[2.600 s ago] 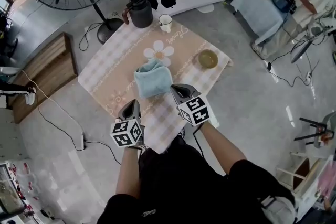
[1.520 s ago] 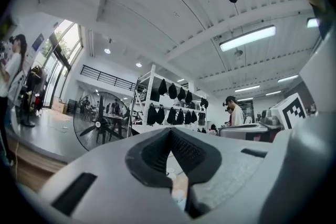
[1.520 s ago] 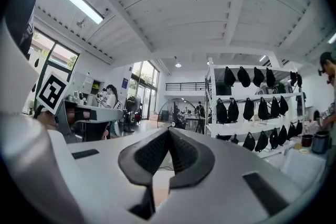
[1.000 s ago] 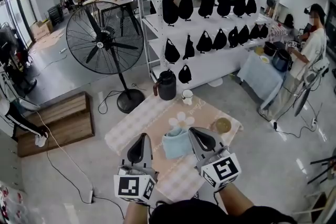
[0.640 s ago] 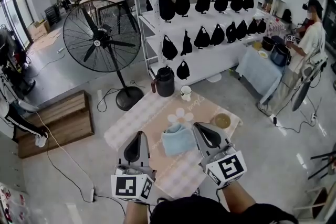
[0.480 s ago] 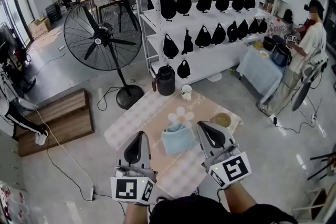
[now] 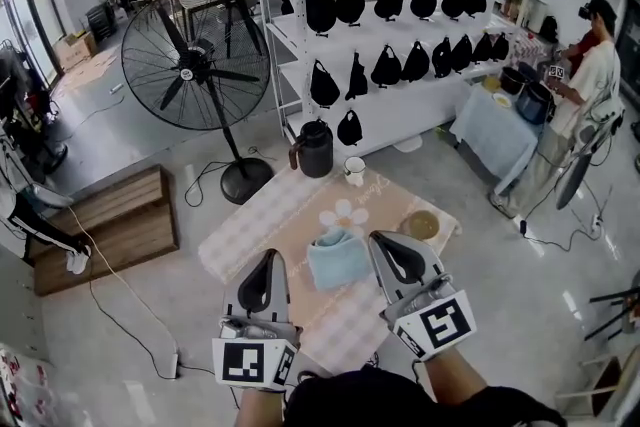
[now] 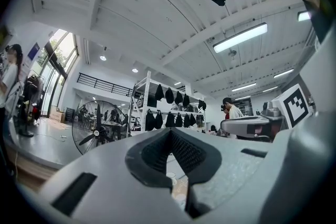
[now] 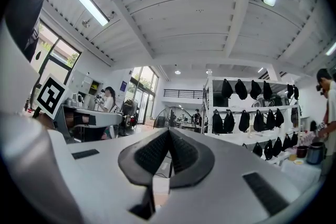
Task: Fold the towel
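While both tools are raised in front of the person, neither holds anything. The left tool (image 7: pixel 267 257) has its ribbed pads (image 8: pixel 185 153) pressed together with nothing between them, and the right tool (image 7: pixel 380 241) is clenched empty in the same way. Each carries a marker cube (image 7: pixel 252 363) at its rear, nearest the camera.

In the head view, the towel (image 7: pixel 338 261) appears between the two tool tips. It is light blue, folded into a compact squarish bundle, and lies near the middle of the tabletop (image 7: pixel 250 237), clear of both tools. A pale checked cloth with a white flower motif (image 7: pixel 343 214) covers the tabletop.

A small bowl (image 7: pixel 423 225) stands to the right of the towel. At the far edge stand a white mug (image 7: pixel 354 171) and, just beyond it, a black jug (image 7: pixel 315 148).

Farther out are a large pedestal fan (image 7: pixel 195 67), white shelving hung with black bags (image 7: pixel 400 10) and a low wooden platform (image 7: pixel 110 230). A standing person (image 7: pixel 590 85) is beside a blue-draped table (image 7: pixel 495 130).
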`<state>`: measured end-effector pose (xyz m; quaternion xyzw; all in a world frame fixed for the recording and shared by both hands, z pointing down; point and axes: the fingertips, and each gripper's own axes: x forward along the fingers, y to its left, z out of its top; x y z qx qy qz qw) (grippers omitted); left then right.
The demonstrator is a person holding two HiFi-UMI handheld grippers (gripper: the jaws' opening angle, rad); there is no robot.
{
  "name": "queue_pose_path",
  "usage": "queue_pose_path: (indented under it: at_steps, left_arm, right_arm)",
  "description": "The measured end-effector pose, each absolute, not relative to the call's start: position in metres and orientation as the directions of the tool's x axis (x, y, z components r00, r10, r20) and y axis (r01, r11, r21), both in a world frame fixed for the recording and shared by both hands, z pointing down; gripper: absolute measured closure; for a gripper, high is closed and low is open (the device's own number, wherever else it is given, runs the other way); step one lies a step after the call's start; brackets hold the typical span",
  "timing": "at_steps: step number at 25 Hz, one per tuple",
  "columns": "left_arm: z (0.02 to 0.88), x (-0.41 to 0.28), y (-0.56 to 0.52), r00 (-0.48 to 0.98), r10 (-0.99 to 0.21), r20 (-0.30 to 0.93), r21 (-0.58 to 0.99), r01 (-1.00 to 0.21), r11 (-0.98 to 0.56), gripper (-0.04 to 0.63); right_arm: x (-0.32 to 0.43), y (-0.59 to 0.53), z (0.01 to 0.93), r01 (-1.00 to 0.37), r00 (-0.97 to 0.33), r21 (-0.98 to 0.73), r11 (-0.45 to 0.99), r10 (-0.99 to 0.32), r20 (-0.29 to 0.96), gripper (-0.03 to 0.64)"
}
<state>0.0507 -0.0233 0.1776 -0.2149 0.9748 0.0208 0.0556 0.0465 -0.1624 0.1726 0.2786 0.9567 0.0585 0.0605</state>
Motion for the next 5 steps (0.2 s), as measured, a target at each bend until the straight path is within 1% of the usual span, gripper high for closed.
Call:
queue_pose_path:
  at_steps: [5]
  left_arm:
    - [0.1805,0.0462,-0.0268,-0.904,-0.414,-0.108,0.020,-0.418,0.908,0.591]
  right_arm:
    - [0.0434,-0.1650,0.1753,0.525,-0.840,0.139,0.840,0.538,-0.075,0.615]
